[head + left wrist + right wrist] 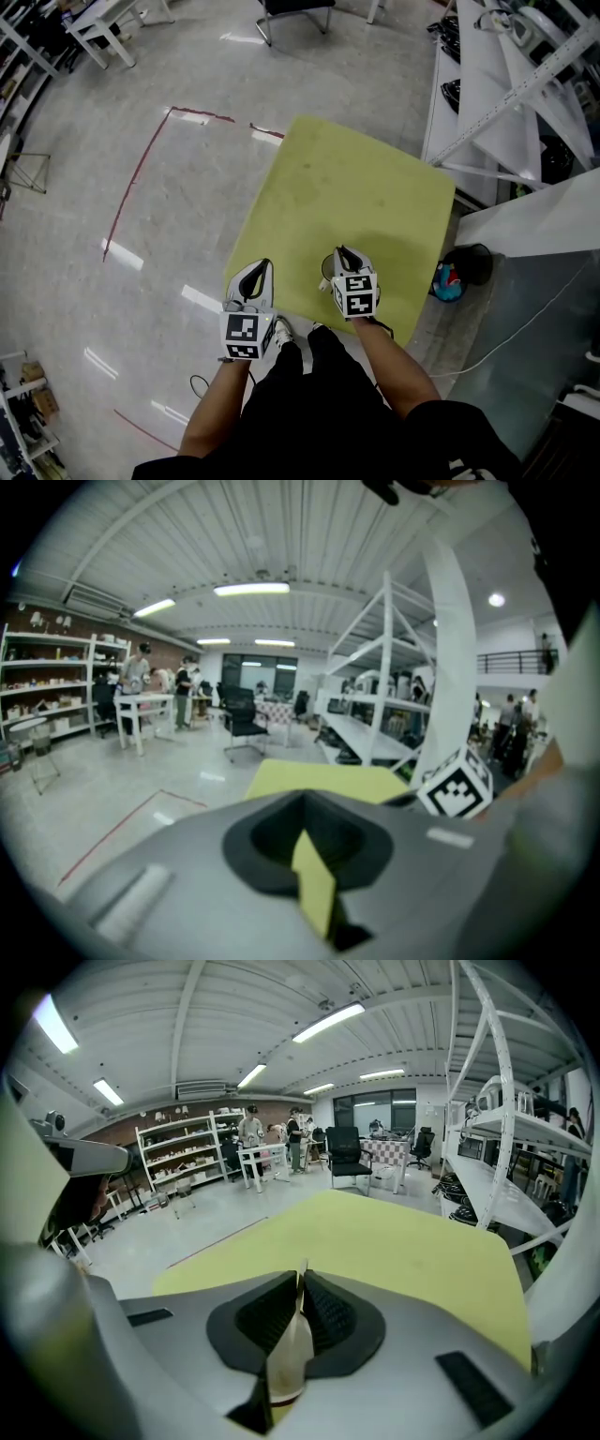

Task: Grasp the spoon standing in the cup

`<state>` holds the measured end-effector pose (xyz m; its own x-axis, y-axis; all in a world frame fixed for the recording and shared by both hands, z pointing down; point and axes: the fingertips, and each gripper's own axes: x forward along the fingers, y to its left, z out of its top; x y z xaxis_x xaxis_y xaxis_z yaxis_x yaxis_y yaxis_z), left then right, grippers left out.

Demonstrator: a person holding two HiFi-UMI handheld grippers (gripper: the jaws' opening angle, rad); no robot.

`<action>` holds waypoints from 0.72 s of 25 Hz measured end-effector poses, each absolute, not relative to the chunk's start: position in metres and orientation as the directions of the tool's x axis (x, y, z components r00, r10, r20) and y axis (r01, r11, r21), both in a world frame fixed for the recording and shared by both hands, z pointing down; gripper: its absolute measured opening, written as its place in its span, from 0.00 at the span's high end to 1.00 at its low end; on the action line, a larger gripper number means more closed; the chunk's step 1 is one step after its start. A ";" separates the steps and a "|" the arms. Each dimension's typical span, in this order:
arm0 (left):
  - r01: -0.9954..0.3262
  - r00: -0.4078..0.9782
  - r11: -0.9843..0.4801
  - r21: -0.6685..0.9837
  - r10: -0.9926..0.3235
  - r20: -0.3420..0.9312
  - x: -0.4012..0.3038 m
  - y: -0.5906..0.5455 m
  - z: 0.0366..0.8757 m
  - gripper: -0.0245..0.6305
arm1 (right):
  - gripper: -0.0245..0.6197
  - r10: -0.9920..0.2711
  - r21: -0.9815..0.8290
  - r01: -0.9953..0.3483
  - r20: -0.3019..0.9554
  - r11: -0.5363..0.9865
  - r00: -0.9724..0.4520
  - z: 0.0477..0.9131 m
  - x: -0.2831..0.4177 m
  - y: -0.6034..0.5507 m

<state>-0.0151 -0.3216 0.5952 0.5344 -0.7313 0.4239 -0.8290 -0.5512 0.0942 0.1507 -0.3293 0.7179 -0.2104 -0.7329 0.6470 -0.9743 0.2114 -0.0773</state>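
The cup (327, 273) stands near the front edge of the yellow-green table (356, 187), and only a bit of its rim shows beside my right gripper (339, 251). In the right gripper view the ribbed jaws of the right gripper (301, 1279) are pressed together on the thin spoon handle (300, 1290), with the pale cup (281, 1372) below them. In the head view the spoon is hidden under the gripper. My left gripper (265, 263) hovers at the table's front left corner, shut and holding nothing; through the left gripper (302, 832) only a sliver of table shows.
White metal shelving (506, 94) lines the right side of the table. A blue and red object (448, 281) and a black round thing (473, 263) lie on the floor by the table's right front corner. Red tape (141, 178) marks the floor at left. People stand far off by shelves (253, 1133).
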 end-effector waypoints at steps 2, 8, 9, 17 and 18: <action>-0.829 0.534 -0.551 0.095 -0.731 0.424 -0.016 -0.320 0.595 0.95 | 0.93 -0.737 -0.079 -0.975 0.642 0.209 -0.210 0.716 0.149 -0.329; -0.827 0.538 -0.554 0.095 -0.733 0.416 -0.018 -0.316 0.590 0.95 | 0.94 -0.756 -0.067 -0.976 0.622 0.209 -0.205 0.705 0.150 -0.326; -0.827 0.539 -0.555 0.095 -0.733 0.414 -0.018 -0.315 0.589 0.95 | 0.94 -0.762 -0.064 -0.976 0.615 0.208 -0.203 0.701 0.149 -0.326; -0.816 0.557 -0.571 0.090 -0.736 0.386 -0.021 -0.311 0.577 0.95 | 0.94 -0.819 -0.049 -0.980 0.541 0.194 -0.189 0.658 0.148 -0.324; -0.814 0.560 -0.573 0.089 -0.736 0.380 -0.021 -0.310 0.575 0.95 | 0.94 -0.828 -0.046 -0.980 0.528 0.194 -0.189 0.651 0.148 -0.323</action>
